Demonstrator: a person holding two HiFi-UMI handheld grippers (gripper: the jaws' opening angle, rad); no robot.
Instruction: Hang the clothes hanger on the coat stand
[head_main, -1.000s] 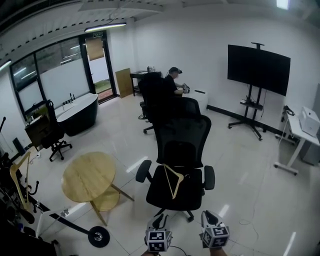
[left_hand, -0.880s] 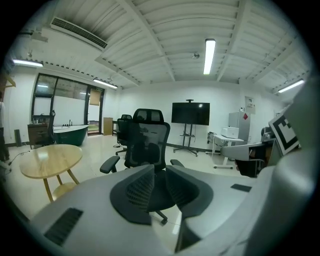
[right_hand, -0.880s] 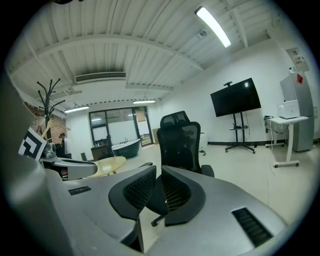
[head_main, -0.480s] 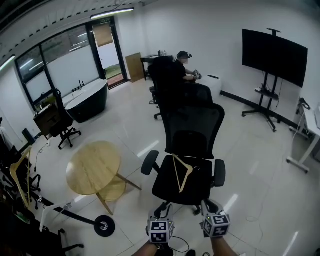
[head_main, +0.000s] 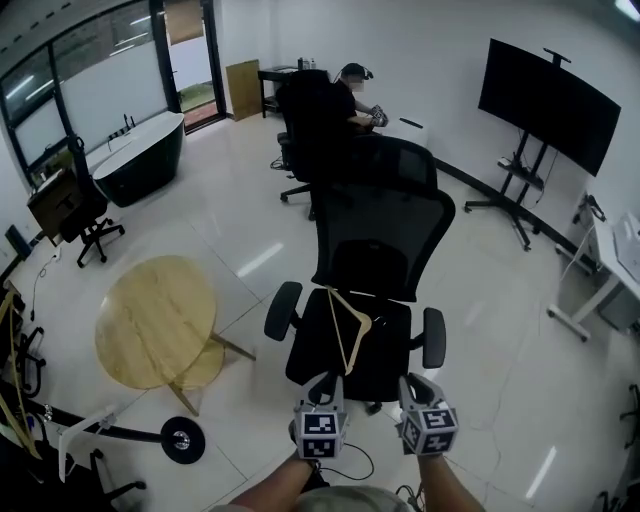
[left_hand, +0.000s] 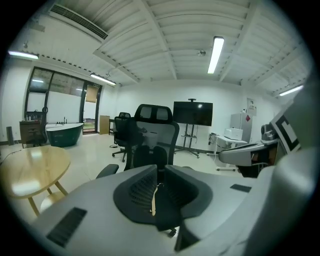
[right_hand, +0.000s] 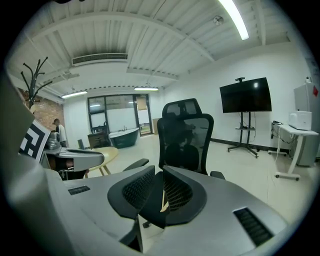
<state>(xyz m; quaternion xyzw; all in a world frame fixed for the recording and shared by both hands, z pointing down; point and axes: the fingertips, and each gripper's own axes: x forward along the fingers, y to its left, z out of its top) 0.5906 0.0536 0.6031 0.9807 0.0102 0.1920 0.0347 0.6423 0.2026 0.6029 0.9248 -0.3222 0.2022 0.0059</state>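
Nearer now, hanger (head_main: 348, 325) lies across chair seat (head_main: 388, 352), open floor (head_main: 500, 330) either side.

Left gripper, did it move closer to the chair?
Yes. The left gripper has moved forward toward the black office chair and is now nearly at the front edge of its seat.

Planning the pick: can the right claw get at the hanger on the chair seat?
Likely yes: hanger lies bare on the chair seat just ahead of the right claw, nothing between. Jaws have just been opening, empty.
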